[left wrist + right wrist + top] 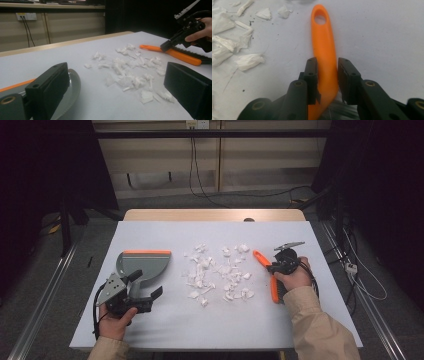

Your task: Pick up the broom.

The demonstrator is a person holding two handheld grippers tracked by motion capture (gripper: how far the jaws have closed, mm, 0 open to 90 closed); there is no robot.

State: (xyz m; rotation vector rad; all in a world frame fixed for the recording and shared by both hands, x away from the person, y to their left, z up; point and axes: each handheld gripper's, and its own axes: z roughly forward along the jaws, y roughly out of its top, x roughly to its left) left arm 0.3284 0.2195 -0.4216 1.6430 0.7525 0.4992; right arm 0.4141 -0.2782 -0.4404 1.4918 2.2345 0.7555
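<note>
An orange-handled brush (261,258) lies on the white table right of a heap of white paper scraps (220,272). My right gripper (274,266) is shut on its handle. In the right gripper view both pads press the sides of the orange handle (322,42), whose holed end points away from the right gripper (327,75). A grey dustpan with an orange edge (142,265) sits left of the scraps. My left gripper (146,285) stands open just in front of it, holding nothing. In the left gripper view the dustpan's rim (72,85) lies by one jaw of the left gripper (117,85), with the scraps (130,72) beyond.
The white table top (210,325) has bare room along its near edge and its far half. Cables trail on the floor at the right (360,275). A dark stand (65,225) rises at the far left, off the table.
</note>
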